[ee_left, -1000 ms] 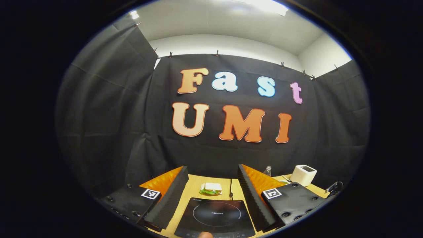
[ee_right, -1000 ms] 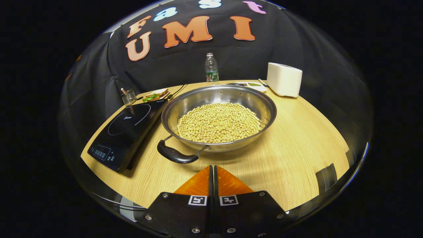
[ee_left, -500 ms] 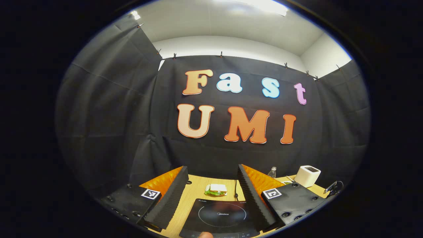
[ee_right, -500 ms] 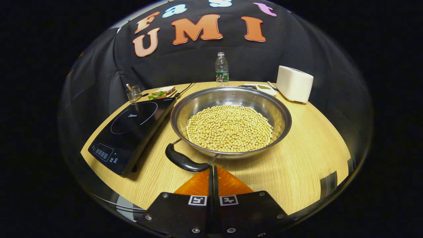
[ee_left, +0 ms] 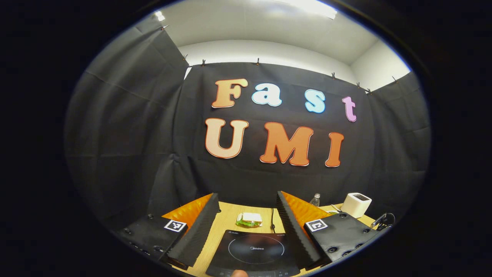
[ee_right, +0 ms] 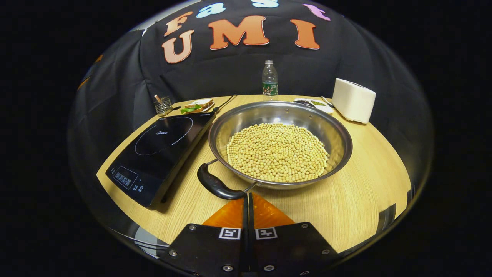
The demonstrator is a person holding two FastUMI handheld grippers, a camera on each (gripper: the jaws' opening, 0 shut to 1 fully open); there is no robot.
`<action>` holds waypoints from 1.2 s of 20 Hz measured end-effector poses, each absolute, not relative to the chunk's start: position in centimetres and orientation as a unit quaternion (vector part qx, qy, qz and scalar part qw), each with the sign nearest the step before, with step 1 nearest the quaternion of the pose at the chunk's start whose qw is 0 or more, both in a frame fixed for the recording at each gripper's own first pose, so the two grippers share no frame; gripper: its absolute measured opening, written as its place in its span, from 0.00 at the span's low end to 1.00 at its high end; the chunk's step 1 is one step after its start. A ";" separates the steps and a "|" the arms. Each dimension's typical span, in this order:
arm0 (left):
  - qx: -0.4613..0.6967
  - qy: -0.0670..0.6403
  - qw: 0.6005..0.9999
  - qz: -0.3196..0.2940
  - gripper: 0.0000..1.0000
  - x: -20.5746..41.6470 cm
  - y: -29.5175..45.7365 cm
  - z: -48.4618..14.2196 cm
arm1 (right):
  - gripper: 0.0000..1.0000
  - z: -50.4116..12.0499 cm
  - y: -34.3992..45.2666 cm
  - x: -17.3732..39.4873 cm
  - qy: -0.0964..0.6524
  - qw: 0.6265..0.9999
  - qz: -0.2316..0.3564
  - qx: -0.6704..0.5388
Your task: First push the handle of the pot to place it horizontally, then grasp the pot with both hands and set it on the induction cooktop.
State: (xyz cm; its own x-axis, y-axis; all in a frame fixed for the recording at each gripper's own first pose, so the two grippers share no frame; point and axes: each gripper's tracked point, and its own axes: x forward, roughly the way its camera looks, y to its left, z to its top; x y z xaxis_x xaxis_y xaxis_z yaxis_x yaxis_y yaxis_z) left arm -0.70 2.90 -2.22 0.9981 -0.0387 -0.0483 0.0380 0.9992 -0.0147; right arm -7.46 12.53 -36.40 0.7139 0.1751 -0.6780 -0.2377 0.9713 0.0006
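Cooktop sits on the left of the table with the bean-filled steel pot just beside it on the right, probably heavy and slippery, so go for the handle, where the right gripper, clenched empty, noses up, left gripper spread wide.

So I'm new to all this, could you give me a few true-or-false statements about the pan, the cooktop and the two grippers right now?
1. The pot holds pale beans. True.
2. The pot sits on the induction cooktop. False: it sits on the table beside it.
3. The right gripper is wide open. False: its fingers are together.
4. The left gripper is open. True.
5. A bottle stands behind the pot. True.
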 end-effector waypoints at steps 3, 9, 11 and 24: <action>-0.004 0.020 1.000 -0.015 0.97 -1.0 3.2 -2.0 | 0.00 -36.7 13.5 -7.4 0.361 0.924 0.119 -0.046; -0.002 0.022 1.000 -0.010 0.97 -1.0 3.8 -2.1 | 0.00 -36.8 14.8 -7.0 0.361 0.923 0.125 -0.043; -0.003 0.023 1.000 -0.006 0.96 -1.3 4.3 -2.2 | 0.00 -36.9 15.2 -6.9 0.361 0.923 0.127 -0.044; -0.004 0.028 1.000 0.008 0.97 -1.8 6.1 -2.6 | 0.00 -37.3 17.8 -5.9 0.361 0.921 0.140 -0.045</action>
State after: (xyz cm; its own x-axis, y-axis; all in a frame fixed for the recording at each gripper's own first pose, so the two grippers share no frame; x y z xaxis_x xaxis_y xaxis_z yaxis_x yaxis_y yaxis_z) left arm -1.83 6.15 -2.61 0.9983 0.0163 -0.0553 -0.0168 0.9998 -0.0077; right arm -5.91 17.82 -37.27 0.7000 0.2250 -0.6778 -0.2906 0.9567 0.0174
